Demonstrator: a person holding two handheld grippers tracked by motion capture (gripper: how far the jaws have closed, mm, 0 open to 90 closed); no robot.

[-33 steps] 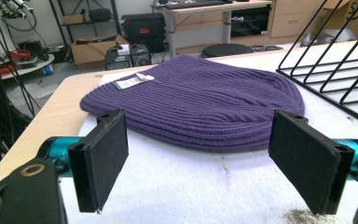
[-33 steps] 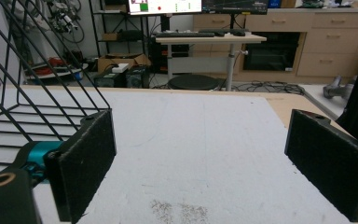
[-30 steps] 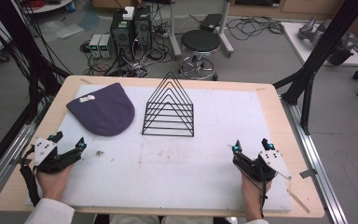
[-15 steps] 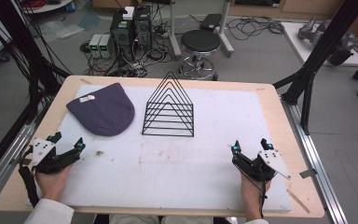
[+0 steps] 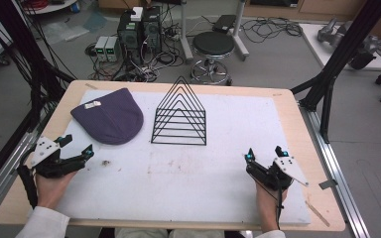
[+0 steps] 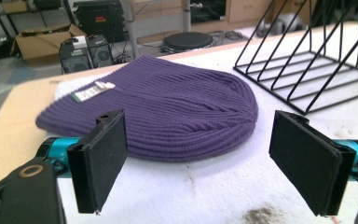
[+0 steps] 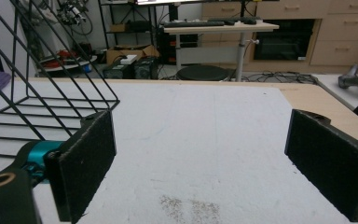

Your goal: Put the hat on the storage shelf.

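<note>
A person sits at the near edge of the table [image 5: 287, 106], a gripper in each hand, both resting low on the white mat [image 5: 238, 129] at opposite corners. The left gripper [image 5: 77, 147] has its jaws spread wide and empty, pointed toward a purple knit beanie [image 5: 110, 119] that lies flat just ahead of it (a small label [image 6: 92, 91] sits near its brim). Beside the beanie, toward the middle of the mat, stands a black wire rack [image 5: 180, 116] shaped like nested triangles. The right gripper [image 5: 265, 154] is well apart from all of this, its jaws also released and holding nothing, facing bare mat with a faint dark smudge [image 7: 189, 207] just before it.
</note>
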